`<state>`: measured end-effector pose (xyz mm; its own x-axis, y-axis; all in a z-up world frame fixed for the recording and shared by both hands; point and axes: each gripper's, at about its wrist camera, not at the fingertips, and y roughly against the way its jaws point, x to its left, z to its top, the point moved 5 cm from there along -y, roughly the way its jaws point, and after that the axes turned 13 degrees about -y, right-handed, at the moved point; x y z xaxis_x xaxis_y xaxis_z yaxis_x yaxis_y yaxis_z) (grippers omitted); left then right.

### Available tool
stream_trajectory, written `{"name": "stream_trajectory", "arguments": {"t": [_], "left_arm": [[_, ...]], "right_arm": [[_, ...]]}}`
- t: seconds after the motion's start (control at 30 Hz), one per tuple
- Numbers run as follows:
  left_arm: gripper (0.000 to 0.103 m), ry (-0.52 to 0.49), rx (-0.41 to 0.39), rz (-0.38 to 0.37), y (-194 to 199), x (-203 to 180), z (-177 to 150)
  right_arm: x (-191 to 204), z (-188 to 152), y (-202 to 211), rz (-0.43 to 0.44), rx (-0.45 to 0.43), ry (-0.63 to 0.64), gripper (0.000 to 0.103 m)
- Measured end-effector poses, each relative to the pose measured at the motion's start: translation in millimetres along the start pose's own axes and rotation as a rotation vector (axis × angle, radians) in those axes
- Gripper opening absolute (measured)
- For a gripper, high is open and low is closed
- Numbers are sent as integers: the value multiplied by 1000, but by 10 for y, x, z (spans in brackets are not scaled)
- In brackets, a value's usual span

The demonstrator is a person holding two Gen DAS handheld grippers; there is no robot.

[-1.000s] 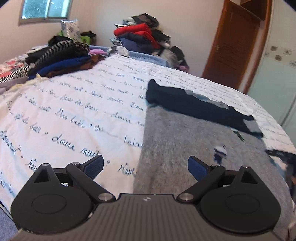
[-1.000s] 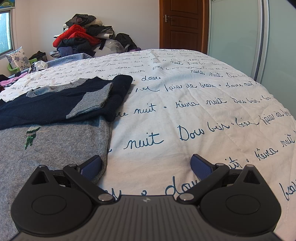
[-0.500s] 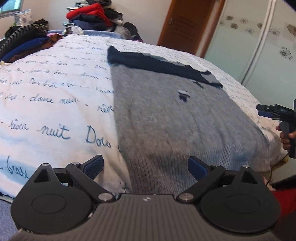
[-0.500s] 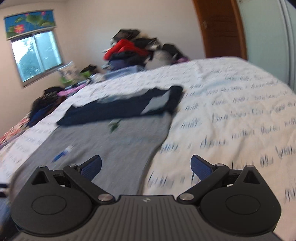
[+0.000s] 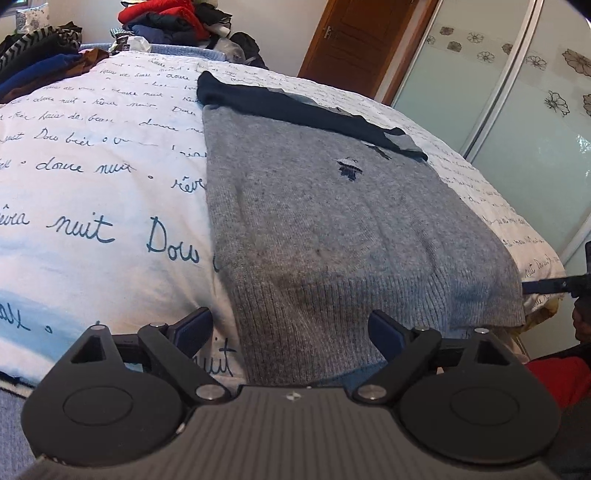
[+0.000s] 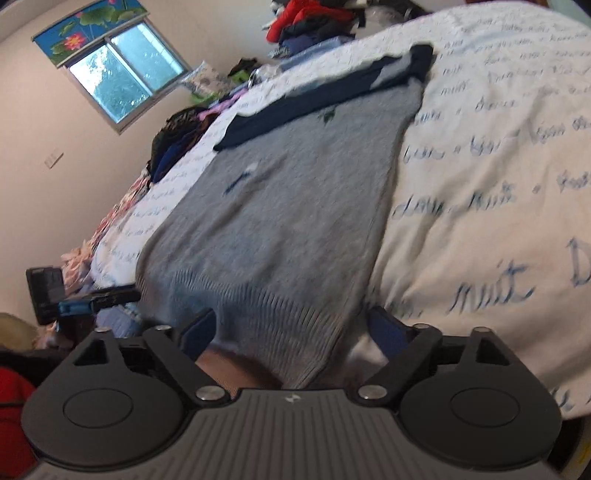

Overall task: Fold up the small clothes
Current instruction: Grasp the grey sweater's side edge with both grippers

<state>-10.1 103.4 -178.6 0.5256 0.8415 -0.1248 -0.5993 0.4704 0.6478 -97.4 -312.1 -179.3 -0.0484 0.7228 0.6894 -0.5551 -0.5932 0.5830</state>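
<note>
A grey knitted sweater with navy folded sleeves across its top lies flat on the white bedspread, its ribbed hem hanging over the near bed edge. My left gripper straddles the hem's left corner; its jaws are closing, and the pads stand clear of the knit. In the right wrist view the same sweater runs away from me. My right gripper straddles the hem's right corner, jaws closing, pads apart from the cloth. The other gripper's tip shows at each view's side.
Piles of clothes sit at the bed's far end and along its left side. A wooden door and frosted wardrobe doors stand to the right. A window is in the left wall.
Both grippers swung from out over the bed to the sweater's near hem. The left one dropped lower; the right one turned left and tilted. Both jaw pairs narrowed slightly.
</note>
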Motion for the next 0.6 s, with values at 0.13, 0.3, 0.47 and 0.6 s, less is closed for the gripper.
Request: {"name": "stream_trajectory", "arguments": {"t": [0.13, 0.3, 0.47, 0.6], "left_arm": [[77, 10, 3, -22, -55, -36, -13], [34, 25, 49, -1, -83, 13, -45], [11, 78, 41, -25, -36, 81, -66], [10, 34, 5, -21, 85, -19, 34]], "right_arm": [[-75, -111, -150, 24, 51, -66, 38], [-80, -183, -248, 14, 80, -66, 11], [4, -203, -224, 41, 84, -32, 6], [91, -160, -169, 84, 82, -21, 6]]}}
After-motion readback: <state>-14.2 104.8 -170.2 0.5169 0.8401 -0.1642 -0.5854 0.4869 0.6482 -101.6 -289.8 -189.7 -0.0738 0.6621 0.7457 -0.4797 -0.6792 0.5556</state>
